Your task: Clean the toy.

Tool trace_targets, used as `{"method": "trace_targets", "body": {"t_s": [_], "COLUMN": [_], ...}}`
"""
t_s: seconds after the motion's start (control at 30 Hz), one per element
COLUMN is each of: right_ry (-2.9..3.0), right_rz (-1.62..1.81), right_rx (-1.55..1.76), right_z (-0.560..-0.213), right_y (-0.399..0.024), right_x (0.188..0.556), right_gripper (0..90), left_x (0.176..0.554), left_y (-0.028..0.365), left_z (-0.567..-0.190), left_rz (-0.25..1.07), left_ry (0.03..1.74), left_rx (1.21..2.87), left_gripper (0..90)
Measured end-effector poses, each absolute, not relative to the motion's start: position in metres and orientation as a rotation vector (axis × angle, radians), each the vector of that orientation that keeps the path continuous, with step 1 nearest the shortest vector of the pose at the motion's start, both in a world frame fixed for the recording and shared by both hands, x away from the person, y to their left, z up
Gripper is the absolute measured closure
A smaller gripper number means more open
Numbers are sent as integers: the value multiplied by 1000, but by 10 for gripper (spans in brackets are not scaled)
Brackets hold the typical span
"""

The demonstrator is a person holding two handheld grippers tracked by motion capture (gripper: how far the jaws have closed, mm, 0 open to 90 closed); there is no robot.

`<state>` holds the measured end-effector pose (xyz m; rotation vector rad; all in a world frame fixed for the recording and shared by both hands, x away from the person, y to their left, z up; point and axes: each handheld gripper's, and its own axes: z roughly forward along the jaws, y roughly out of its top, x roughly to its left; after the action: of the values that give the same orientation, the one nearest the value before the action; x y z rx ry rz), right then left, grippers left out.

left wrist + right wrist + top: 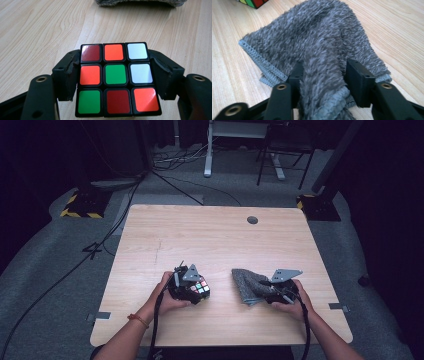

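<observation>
- The worktop [215, 240] is pale wood-grain laminate with a round hole near its far edge, seen from above.
- The cloth [317, 42], grey and fluffy with a stitched hem, lies on the worktop; a raised fold stands between the right gripper [324, 75] jaws, which are released.
- The cube [117, 78], glossy red, orange, green and white tiles, is clamped in the left gripper [113, 77], just left of the cloth.

A pale wooden table [210, 235] stands on grey carpet [45, 270], with dark surroundings and trailing cables [175, 157].
</observation>
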<state>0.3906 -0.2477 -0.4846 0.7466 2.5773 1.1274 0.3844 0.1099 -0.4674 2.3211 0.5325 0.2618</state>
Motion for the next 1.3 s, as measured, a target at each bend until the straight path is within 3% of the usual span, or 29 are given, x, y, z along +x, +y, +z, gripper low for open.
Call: {"method": "trace_targets", "body": {"t_s": [0.27,0.33,0.43,0.9,1.3], "right_ry": [2561,2543,2530,2483,2477], "right_rz": [1177,1190,1181,1108,1044], "right_rx": [724,743,731,698,780], "right_z": [-475,-473,-469,-446,-450], "right_y": [-251,-252,-252,-275,-304], "right_x": [389,388,387,385,376], "right_gripper": [378,310,287,268,274], "left_x": [382,380,378,359,344], "left_y": [111,111,114,155,189], "left_z": [-462,-462,-460,-453,-456], "left_rz": [267,259,276,396,470], "left_ry": [542,559,558,586,669], "left_rx": [2325,2318,2309,2288,2331], "left_gripper": [257,214,177,159,161]}}
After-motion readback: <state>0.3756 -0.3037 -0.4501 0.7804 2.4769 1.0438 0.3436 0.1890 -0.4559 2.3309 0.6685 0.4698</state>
